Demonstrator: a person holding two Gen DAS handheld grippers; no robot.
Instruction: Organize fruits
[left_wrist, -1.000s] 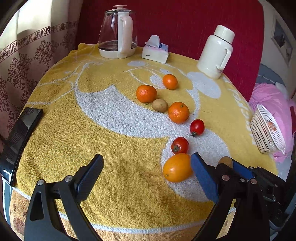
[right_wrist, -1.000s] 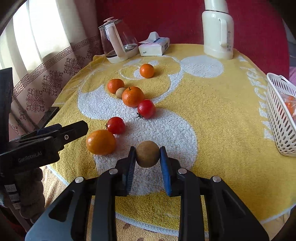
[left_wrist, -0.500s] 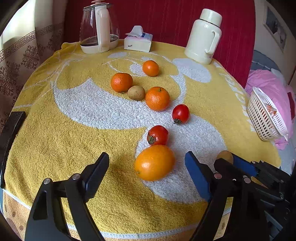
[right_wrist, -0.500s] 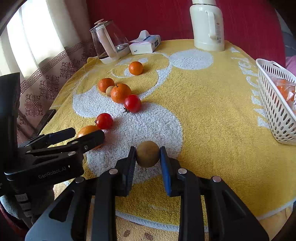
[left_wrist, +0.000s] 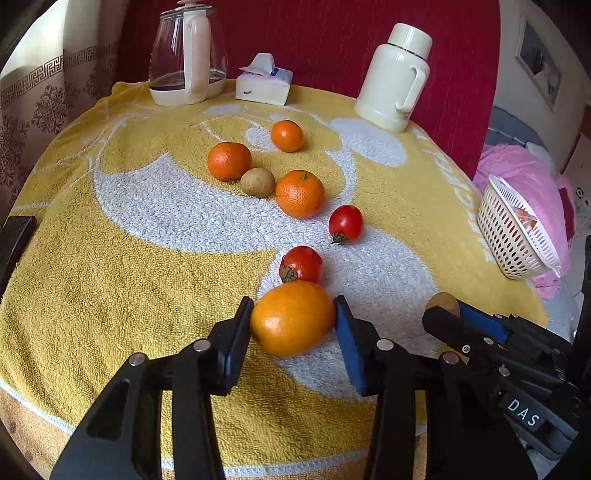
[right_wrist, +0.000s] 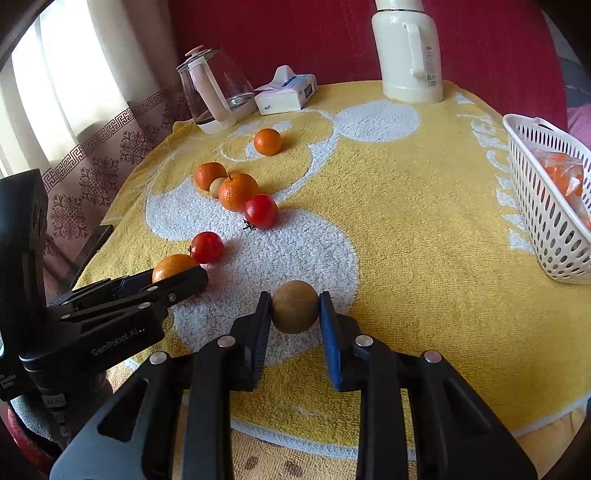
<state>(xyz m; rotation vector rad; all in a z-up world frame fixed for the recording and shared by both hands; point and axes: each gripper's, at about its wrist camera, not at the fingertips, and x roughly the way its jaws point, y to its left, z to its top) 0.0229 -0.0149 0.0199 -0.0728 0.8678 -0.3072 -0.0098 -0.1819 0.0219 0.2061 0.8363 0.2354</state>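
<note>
The left gripper (left_wrist: 293, 321) is closing its jaws on the large smooth orange fruit (left_wrist: 293, 318), pads touching, on the yellow terry towel (left_wrist: 110, 280). The right gripper (right_wrist: 295, 312) pinches a small round brown fruit (right_wrist: 295, 311). Three mandarins, two tomatoes and another brown fruit remain loose; the white perforated plastic basket (right_wrist: 543, 218) is cut off, its contents blurred.

Two close wrist views angled down, sharing the fruit-strewn yellow towel (left_wrist: 110, 295).
</note>
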